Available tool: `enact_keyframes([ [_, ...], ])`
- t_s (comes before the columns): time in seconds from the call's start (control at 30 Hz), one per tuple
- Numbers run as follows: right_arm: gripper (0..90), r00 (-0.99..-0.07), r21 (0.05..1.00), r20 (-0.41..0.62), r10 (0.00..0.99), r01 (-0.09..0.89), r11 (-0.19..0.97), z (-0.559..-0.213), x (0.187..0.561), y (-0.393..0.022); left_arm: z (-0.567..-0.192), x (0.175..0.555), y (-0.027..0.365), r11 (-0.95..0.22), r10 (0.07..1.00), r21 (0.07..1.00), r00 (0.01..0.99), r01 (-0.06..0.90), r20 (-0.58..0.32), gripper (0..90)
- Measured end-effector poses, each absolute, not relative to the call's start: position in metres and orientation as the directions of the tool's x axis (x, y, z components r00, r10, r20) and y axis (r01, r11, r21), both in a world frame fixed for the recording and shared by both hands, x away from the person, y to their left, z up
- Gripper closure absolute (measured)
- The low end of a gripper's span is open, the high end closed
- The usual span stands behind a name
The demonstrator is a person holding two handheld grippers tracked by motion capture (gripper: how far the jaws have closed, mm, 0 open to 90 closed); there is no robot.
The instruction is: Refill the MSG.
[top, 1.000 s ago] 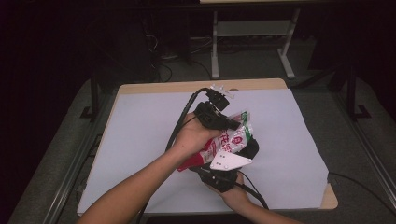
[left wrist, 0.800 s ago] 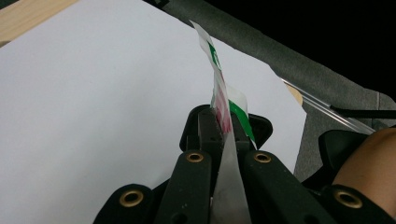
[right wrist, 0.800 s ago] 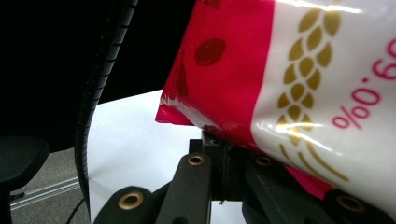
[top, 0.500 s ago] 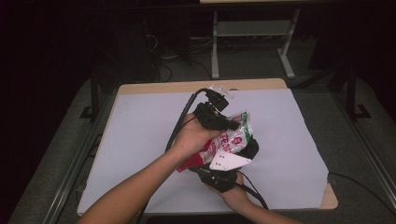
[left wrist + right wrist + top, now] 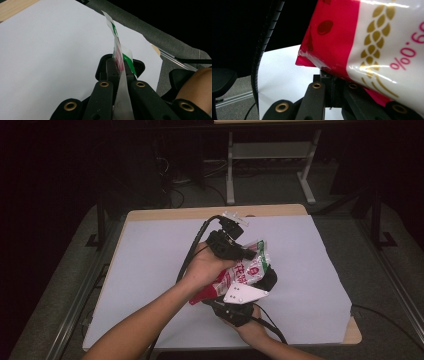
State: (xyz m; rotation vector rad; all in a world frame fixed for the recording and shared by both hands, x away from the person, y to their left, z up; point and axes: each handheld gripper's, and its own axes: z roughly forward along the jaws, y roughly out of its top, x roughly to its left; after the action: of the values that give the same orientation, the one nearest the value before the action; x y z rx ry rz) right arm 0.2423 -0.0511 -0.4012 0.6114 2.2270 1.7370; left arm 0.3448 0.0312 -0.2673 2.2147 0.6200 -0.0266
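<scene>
A glossy red-and-white plastic snack bag (image 5: 245, 272) with green trim is held up just above the middle of the white paper-covered table (image 5: 150, 265). The left gripper (image 5: 248, 254), at the bag's far end, has its jaws clamped on the bag's flat sealed edge. The right gripper (image 5: 239, 296), at the bag's near end, has its jaws pinched tight on the red lower edge.
</scene>
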Motion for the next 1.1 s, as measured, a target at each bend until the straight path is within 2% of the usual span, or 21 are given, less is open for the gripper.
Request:
enact_keyframes([
  [1.1, 90.0, -0.876, 0.963, 0.047, 0.480, 0.167, 0.210, -0.4034, 0.2459, -0.0535, -0.2613, 0.3443, 0.0361, -0.512, 0.399, 0.734, 0.880, 0.446, -0.257, 90.0],
])
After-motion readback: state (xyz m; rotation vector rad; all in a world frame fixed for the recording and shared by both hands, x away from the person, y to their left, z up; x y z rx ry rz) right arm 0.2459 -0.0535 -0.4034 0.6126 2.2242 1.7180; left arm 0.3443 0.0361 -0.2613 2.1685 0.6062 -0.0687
